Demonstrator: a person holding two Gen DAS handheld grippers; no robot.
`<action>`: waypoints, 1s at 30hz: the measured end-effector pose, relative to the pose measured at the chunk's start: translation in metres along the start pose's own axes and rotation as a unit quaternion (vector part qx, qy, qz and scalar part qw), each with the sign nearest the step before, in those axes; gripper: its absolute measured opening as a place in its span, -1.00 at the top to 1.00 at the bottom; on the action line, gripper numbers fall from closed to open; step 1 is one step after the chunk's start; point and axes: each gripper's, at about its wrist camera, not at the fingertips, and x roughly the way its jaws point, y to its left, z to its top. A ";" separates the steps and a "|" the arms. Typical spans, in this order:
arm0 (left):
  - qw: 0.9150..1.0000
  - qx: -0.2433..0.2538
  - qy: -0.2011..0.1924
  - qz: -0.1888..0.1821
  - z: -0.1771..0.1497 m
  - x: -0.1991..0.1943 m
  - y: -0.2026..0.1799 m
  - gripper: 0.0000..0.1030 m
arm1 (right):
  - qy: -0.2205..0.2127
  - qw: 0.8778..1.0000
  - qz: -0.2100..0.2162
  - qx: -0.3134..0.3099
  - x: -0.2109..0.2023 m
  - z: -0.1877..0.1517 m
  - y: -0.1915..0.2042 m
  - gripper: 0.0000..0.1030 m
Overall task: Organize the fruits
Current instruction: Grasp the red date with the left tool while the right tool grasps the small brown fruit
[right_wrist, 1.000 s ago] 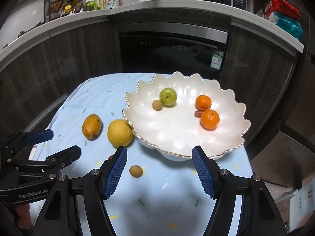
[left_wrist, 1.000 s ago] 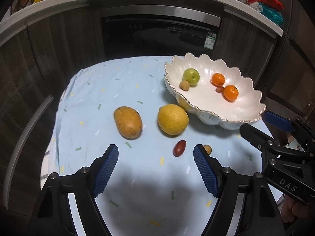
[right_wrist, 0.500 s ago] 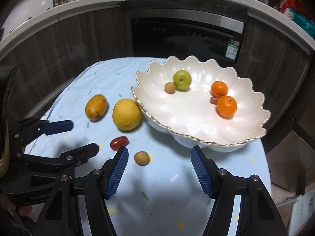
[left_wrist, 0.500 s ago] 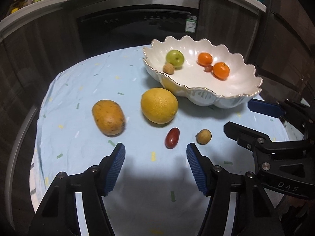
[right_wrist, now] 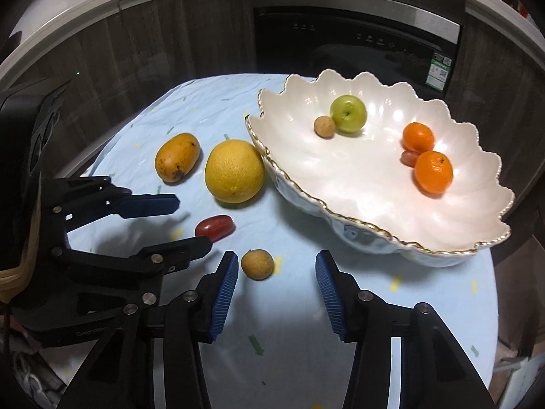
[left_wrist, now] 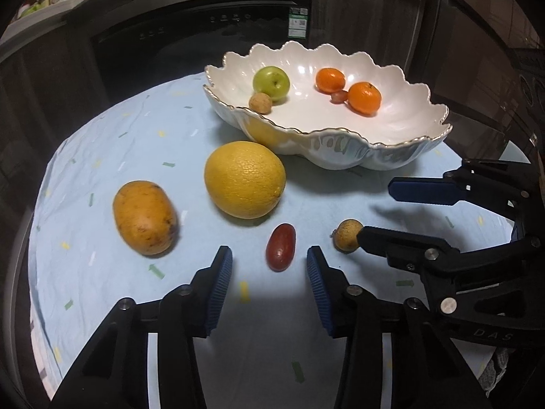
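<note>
Both fingers closing, still apart, untouching | red fruit [left_wrist: 280, 251] long axis seemingly away from left gripper [left_wrist: 269, 263]

A home kitchen: a built-in oven [right_wrist: 357, 41] at the top of the frame, wood-grain cabinets [right_wrist: 177, 44] beside it, a countertop [right_wrist: 85, 3] with jars along the upper edge.

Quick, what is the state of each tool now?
Left tool: open, closing around the red fruit.
Right tool: open, closing around the small brown fruit.
</note>
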 end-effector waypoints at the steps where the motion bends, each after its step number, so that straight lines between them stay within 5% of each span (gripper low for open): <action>1: 1.000 0.002 0.001 -0.003 0.000 0.002 -0.001 0.24 | 0.004 1.000 0.006 0.001 0.003 0.000 -0.001 0.10; 19: 0.999 0.011 0.003 -0.032 0.001 0.018 0.001 0.65 | 0.036 0.996 0.074 0.022 0.031 0.004 -0.002 0.50; 30: 1.000 -0.010 0.003 -0.019 -0.002 0.003 0.001 0.65 | 0.021 0.997 0.066 0.017 0.023 0.005 0.004 0.53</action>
